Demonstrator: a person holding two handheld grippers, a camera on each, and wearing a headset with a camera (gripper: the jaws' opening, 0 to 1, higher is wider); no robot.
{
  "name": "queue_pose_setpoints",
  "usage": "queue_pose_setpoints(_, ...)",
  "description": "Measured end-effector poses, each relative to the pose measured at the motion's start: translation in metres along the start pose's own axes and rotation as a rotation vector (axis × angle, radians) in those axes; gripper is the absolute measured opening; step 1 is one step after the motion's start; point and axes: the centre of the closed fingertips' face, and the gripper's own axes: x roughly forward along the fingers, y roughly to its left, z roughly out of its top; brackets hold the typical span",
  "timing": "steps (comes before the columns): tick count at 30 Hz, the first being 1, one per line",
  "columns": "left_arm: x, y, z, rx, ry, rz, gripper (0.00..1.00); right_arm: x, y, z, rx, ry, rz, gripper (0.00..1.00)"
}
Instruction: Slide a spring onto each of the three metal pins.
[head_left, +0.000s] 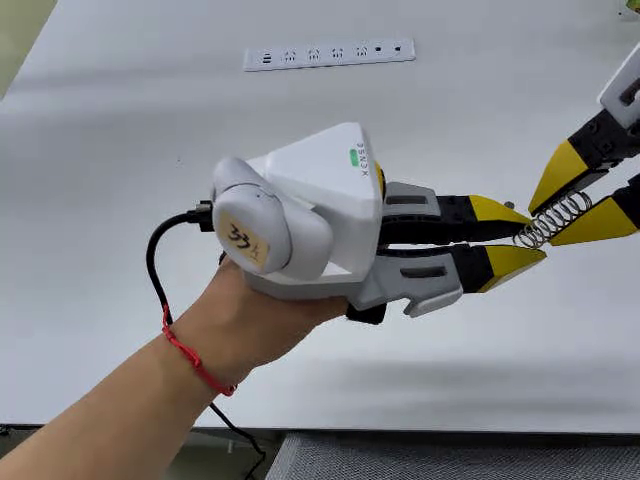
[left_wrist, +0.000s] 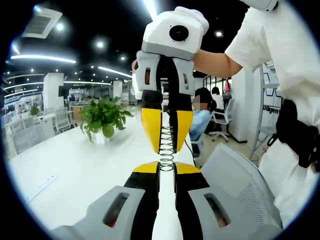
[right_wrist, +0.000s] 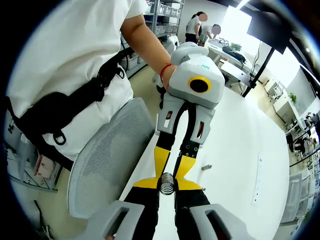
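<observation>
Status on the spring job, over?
Right claw shut on spring, held above the table. Left claw tips at spring's other end, grip unclear. Nothing else between the claws.

spring (head_left: 556, 218) between left gripper (head_left: 537, 237) and right gripper (head_left: 543, 226), power strip (head_left: 329, 54) behind

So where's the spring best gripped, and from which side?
Across the coils of the spring, near one end, coming side-on to its axis. It's a slim open coil, so pinching sideways, as the right gripper does, should hold it and leave the bore clear.
</observation>
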Motion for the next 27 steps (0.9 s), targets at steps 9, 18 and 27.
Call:
queue_pose_setpoints(9,-0.001,0.001,-0.002,0.005,-0.001,0.01,0.07,0.003,-0.002,0.001,0.023,-0.005,-0.004,0.07)
queue_pose_setpoints(18,-0.006,0.003,-0.006,-0.01,-0.007,0.038,0.16,0.0,-0.009,0.004,0.07,-0.046,-0.019,0.07)
queue_pose_setpoints(27,-0.025,0.015,-0.013,-0.026,-0.003,0.102,0.23,-0.011,-0.024,0.004,0.106,-0.07,-0.068,0.07)
